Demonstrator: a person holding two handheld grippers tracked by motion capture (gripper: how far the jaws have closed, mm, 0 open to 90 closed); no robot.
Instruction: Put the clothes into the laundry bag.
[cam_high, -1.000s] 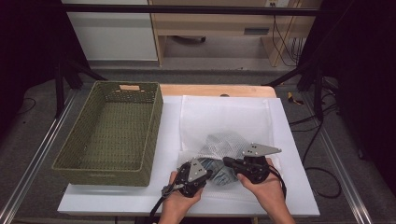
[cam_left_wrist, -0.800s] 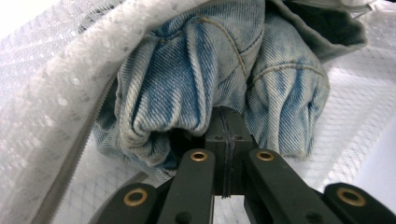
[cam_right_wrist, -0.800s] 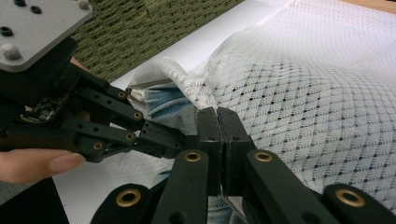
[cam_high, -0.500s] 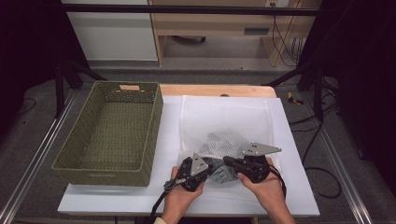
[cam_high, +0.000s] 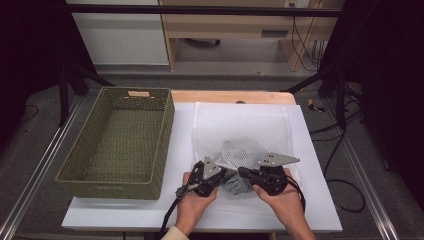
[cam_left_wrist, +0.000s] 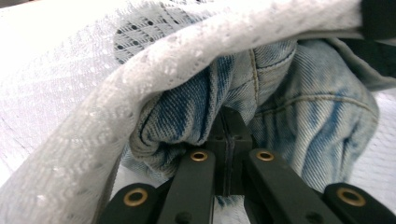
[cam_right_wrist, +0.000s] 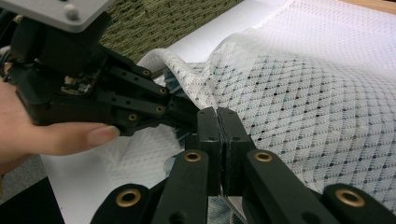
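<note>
Both claws closed at the mouth of a mesh laundry bag holding denim.

The left claw (cam_high: 226, 176) was clamped on the blue denim garment (cam_left_wrist: 289, 112) just under the rim of the white mesh bag (cam_high: 240, 125). The right claw (cam_high: 242, 172) was closed on the bag's mesh edge, its tip nearly meeting the left claw's. The bag lay flat on the white bench (cam_high: 320, 200), toward 6 o'clock. A green woven basket (cam_high: 120, 135) stood at 9 o'clock of the bag.
</note>
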